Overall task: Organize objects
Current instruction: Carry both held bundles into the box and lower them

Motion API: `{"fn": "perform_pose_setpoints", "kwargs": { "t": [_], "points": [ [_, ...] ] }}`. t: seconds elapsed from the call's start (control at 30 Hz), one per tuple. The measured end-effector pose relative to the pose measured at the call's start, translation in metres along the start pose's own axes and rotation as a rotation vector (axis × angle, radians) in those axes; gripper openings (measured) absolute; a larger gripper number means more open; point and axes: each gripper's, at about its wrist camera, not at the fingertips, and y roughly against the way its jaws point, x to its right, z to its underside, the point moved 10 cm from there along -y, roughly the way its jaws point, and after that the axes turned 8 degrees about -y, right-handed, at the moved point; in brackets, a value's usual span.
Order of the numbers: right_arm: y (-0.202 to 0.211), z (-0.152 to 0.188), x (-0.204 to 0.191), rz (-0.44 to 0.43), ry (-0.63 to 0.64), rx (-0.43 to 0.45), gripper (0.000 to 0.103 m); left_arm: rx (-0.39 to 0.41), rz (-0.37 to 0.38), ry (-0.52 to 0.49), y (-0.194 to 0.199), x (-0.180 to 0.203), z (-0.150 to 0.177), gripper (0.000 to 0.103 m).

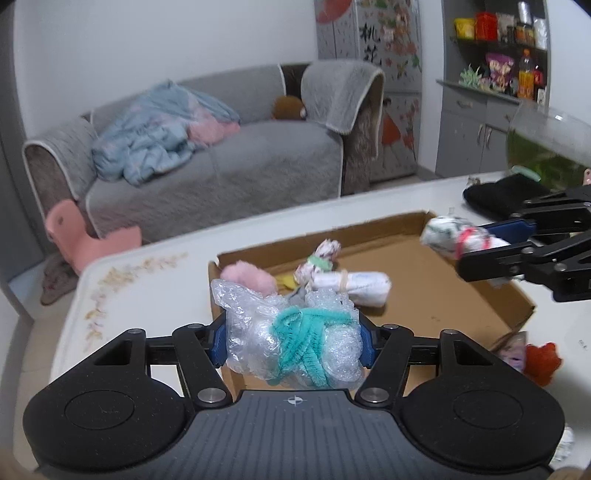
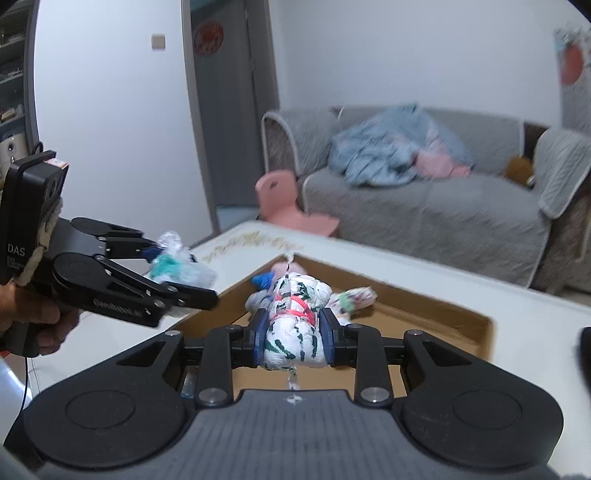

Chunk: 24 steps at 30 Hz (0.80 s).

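Left tongs (image 1: pixel 293 341) grip a bubble-wrap bundle (image 1: pixel 291 347), right tongs (image 2: pixel 295 338) a cloth bundle (image 2: pixel 295 325), over white table (image 1: pixel 155 258).

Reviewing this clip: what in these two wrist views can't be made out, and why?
- Right wrist view: the cardboard box floor near the camera is hidden by the right gripper and its printed cloth bundle.
- Left wrist view: the bubble-wrap bundle in the left gripper covers the box's near corner.
- Left wrist view: the glass bowl is cut off by the right edge.
- Shelf labels are too small to read.
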Motion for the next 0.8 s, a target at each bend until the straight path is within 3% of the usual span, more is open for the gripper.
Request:
{"fn": "perform_pose_setpoints", "kwargs": {
  "t": [0.33, 0.8],
  "points": [
    [-0.078, 0.022, 0.002, 0.001, 0.022, -0.216, 0.027, -0.154, 0.069, -0.024, -0.063, 0.006, 0.032, 0.068],
    [-0.106, 0.035, 0.013, 0.05, 0.032, -0.346, 0.029, -0.272, 0.081, -0.108, -0.093, 0.011, 0.042, 0.071]
  ]
}}
